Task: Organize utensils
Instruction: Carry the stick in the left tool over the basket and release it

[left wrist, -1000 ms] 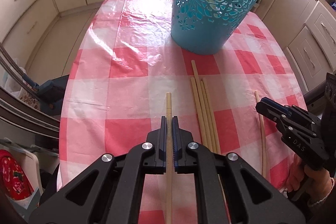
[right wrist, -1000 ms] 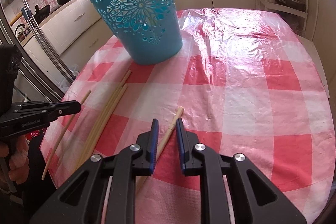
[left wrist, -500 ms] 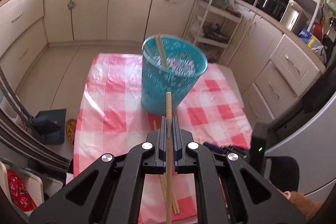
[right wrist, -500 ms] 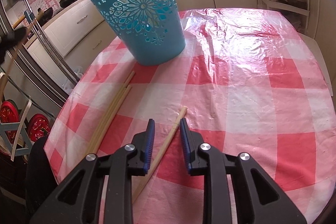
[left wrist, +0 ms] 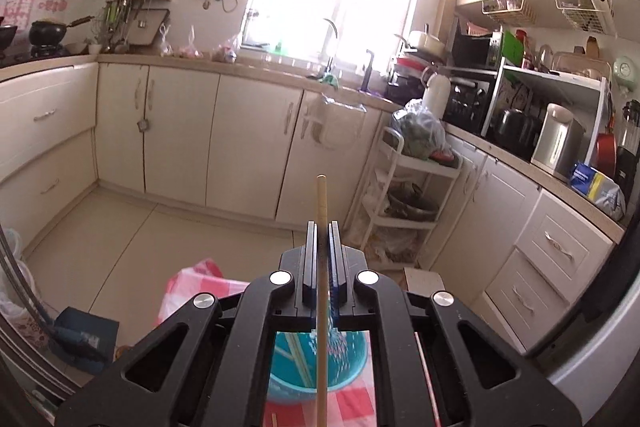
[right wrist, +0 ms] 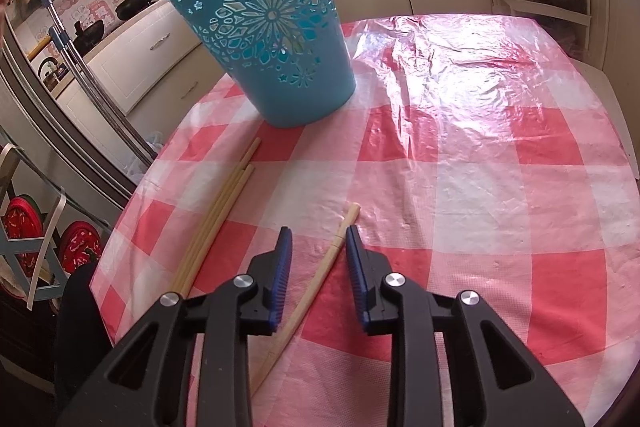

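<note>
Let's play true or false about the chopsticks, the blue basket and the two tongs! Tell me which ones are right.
1. The left tongs pinch a chopstick. True.
2. The blue basket lies tipped over. False: it stands upright on the checked tablecloth.
3. The right tongs squeeze a chopstick. False: they are opening, and the chopstick between them lies loose on the cloth.
4. A bundle of chopsticks lies beside the basket. True.

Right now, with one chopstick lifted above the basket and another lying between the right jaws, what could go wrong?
The left gripper pinches its chopstick by a thin line; it could pivot or slip and miss the blue basket on release. The right gripper is opening around a chopstick lying skewed across its jaws, so closing may nudge it toward the bundle rather than clamp it.
</note>
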The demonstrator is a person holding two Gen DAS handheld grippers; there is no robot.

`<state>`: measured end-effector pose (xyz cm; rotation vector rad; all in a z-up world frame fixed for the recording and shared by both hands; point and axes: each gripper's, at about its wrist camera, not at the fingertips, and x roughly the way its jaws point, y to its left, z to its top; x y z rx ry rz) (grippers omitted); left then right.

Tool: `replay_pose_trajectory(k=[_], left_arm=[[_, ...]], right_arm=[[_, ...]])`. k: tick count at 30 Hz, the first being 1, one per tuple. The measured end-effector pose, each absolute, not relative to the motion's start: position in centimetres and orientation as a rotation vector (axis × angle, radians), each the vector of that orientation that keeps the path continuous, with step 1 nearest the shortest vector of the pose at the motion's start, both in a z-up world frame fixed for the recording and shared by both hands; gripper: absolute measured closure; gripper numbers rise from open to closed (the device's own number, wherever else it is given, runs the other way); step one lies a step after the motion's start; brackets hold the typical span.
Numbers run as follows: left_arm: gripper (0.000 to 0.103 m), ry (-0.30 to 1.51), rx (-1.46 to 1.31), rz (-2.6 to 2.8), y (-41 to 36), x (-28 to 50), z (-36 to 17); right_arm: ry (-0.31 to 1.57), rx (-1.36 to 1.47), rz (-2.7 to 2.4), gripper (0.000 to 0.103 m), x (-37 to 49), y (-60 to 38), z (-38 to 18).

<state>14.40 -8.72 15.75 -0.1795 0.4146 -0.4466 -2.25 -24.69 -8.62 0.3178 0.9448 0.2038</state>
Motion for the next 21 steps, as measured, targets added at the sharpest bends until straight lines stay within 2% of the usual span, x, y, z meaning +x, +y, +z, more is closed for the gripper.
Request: replay_pose_trajectory(k=[6, 21], left_arm=[[0.098, 0.328, -0.149, -0.325, -11.4, 18.4, 14.4], [0.098, 0.425, -0.103, -0.260, -13.0, 21.6, 6.3]], right_arm=[[0.942, 0.292, 0.213, 0.069, -2.1, -24.2, -8.5], [0.940, 0.294, 0.220, 0.066, -2.1, -24.1, -8.7]])
